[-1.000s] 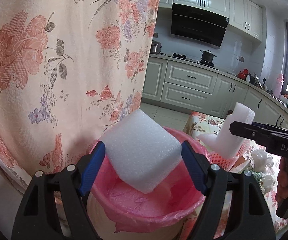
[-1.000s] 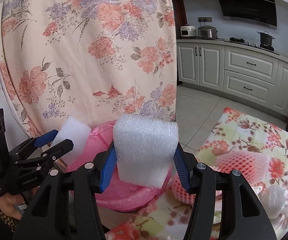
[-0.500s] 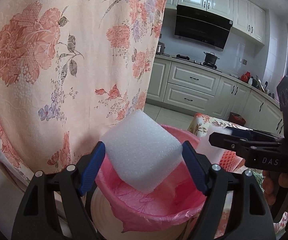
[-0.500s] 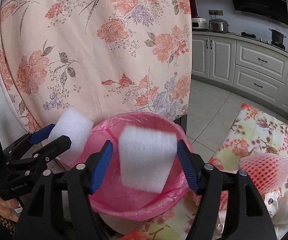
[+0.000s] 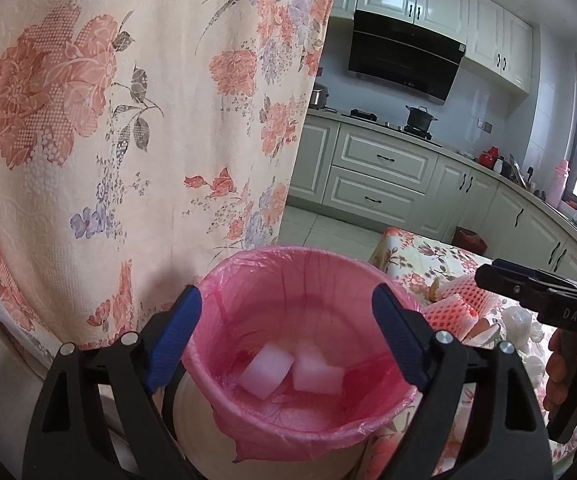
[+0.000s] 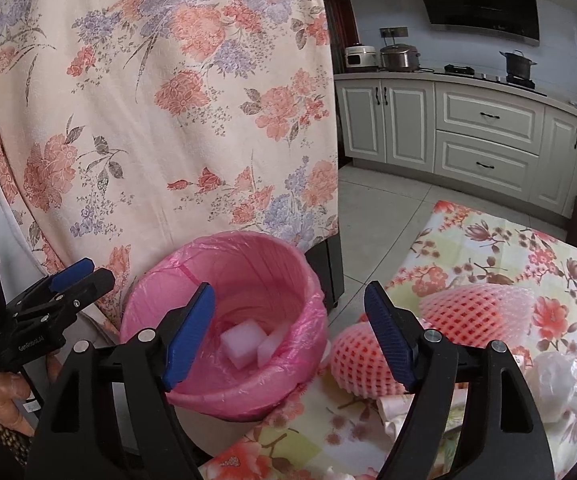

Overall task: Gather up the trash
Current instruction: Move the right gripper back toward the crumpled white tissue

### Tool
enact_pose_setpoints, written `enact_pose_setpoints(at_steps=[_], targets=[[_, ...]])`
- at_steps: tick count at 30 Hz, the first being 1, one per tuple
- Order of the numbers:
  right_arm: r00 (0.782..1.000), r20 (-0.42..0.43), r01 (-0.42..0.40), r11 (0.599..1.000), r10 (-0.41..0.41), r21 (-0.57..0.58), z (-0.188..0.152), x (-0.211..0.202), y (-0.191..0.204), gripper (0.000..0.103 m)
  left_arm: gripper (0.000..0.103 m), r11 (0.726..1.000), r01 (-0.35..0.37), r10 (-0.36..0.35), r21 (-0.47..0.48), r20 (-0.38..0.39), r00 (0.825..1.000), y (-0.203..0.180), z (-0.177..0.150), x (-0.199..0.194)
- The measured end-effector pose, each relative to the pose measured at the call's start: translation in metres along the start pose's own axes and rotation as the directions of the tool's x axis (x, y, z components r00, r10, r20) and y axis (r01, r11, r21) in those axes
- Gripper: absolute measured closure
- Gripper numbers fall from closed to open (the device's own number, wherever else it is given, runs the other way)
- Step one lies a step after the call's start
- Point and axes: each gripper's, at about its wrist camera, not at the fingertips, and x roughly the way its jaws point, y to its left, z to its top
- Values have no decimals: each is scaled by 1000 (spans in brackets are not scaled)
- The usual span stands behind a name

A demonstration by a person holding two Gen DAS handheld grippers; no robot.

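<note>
A bin lined with a pink bag (image 5: 296, 254) (image 6: 224, 242) stands below both grippers. Two white foam blocks lie on its bottom, one (image 5: 266, 368) (image 6: 244, 340) beside the other (image 5: 316, 370) (image 6: 273, 346). My left gripper (image 5: 286, 320) (image 6: 78, 278) hangs over the bin, its jaws opening with nothing between them. My right gripper (image 6: 290, 312) (image 5: 492, 270) hovers at the bin's right rim, jaws also opening and empty. Pink foam fruit nets (image 6: 476, 312) (image 5: 454, 304) and crumpled white plastic (image 6: 560, 376) lie on the floral-cloth table (image 6: 488, 240).
A floral cloth (image 5: 108, 120) hangs close behind and left of the bin. A black stand leg (image 6: 330, 272) rises behind the bin. Kitchen cabinets (image 5: 380, 176) line the far wall across a tiled floor (image 6: 372, 216). A small dark bin (image 5: 470, 240) stands by them.
Both foam blocks have left the grippers and dropped into the pink-lined bin. Both pairs of jaws have spread wider. The right gripper has shifted toward the bin.
</note>
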Motion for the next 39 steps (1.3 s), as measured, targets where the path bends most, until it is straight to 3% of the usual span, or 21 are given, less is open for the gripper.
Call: enact_pose_setpoints(at_steps=[8, 10, 16, 39], targets=[[992, 46, 118, 992, -120, 44, -18, -52, -45, 28, 14, 1000, 4, -4, 23, 19, 1000, -17, -2, -11], [986, 55, 157, 986, -160, 51, -23, -65, -56, 27, 9, 1000, -1, 0, 27, 21, 1000, -23, -4, -13], [969, 56, 236, 967, -242, 94, -43, -96, -90, 26, 6, 999, 20, -20, 43, 1, 1000, -42, -13, -17], [925, -31, 374, 899, -378, 228, -134, -152, -172, 22, 6, 970, 178, -163, 166, -99, 982, -141, -49, -18]])
